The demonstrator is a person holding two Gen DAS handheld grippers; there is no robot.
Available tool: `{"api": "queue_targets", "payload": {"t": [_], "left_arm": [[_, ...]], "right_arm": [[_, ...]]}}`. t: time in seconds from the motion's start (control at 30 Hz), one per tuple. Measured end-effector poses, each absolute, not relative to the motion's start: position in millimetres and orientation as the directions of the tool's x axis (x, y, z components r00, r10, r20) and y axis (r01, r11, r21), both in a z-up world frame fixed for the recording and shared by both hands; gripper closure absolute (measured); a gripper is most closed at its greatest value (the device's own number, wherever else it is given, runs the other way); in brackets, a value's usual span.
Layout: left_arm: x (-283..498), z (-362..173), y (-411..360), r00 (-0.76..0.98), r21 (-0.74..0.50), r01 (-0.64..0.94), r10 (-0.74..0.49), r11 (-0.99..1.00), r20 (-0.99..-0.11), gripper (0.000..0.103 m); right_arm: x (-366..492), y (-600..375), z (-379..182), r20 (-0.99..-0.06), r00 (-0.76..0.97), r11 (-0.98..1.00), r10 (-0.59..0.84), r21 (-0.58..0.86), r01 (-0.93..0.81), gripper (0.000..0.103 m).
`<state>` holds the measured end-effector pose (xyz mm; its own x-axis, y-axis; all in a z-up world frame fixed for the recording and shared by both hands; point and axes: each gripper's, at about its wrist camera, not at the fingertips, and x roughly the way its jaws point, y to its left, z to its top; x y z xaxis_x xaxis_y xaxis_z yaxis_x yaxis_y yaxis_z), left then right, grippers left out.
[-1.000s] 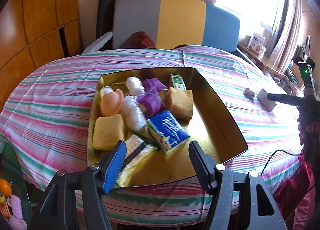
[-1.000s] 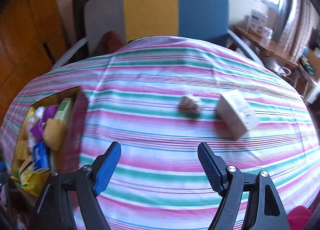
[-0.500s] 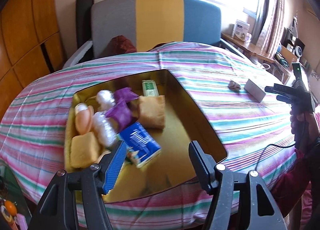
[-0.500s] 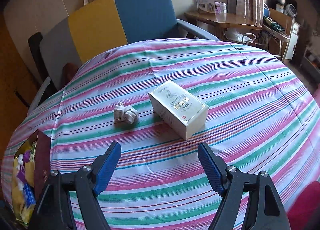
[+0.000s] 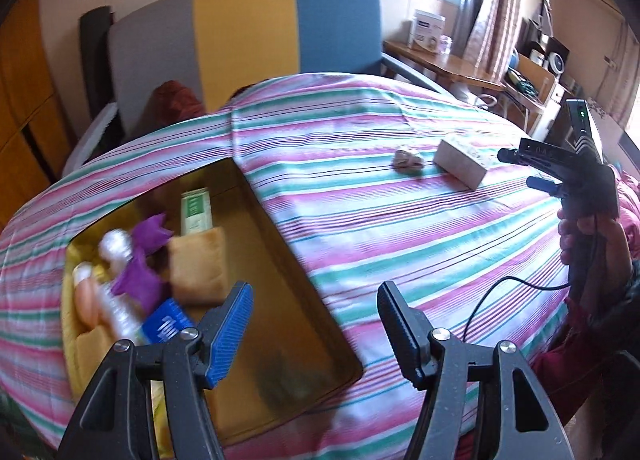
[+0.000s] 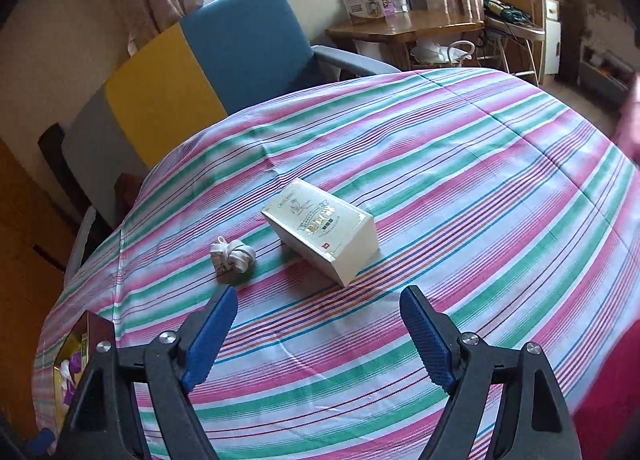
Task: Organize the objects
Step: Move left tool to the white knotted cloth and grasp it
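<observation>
On the worktop [image 6: 500, 187], the right view alone shows the white box [image 6: 324, 238] lettering; the left view shows the tray [image 5: 280, 260] holding packets. Both the left gripper [image 5: 314, 326] and right gripper [image 6: 318, 334] are released, empty.

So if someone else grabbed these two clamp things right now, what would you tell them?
Left gripper: jaws open, empty, above the gold tray's right wall.
Right gripper: jaws open, empty, aimed at the white box.
Tray already holds tissues, sponges and small packets.
Left to do: the box and the white cord bundle beside it lie on the striped tablecloth, outside the tray. Probably box first.
</observation>
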<state>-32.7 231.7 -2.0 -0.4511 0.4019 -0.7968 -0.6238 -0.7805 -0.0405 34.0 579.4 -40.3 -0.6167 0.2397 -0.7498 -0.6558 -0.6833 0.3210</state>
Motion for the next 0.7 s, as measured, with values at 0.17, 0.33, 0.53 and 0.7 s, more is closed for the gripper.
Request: {"api": "queue_targets", "payload": {"t": [0.17,0.33,0.53,0.7], "left_arm": [[-46,-5,272,-0.395,-0.075,-0.658,0.429,-0.749,-0.812,0.038],[-62,-18,315,-0.315,-0.134,-0.676,0.450,-0.724,-0.836,0.038],[-92,-39,371,-0.237,-0.215,-0.658,0.469,-0.722,-0.851,0.038],[-117,-55,418,-0.219,-0.228,-0.649,0.465,-0.726,-0.858,0.037]], "right_arm": [[45,595,-44,-0.749,-0.623,-0.615,0.227,0.386,-0.688,0.018],[48,602,-47,-0.752,-0.627,-0.580,0.204,0.424,-0.696,0.017],[49,605,-48,-0.743,-0.646,-0.568,0.174,0.460,-0.682,0.017],[49,607,-52,-0.740,-0.659,-0.557,0.135,0.493,-0.668,0.016]]}}
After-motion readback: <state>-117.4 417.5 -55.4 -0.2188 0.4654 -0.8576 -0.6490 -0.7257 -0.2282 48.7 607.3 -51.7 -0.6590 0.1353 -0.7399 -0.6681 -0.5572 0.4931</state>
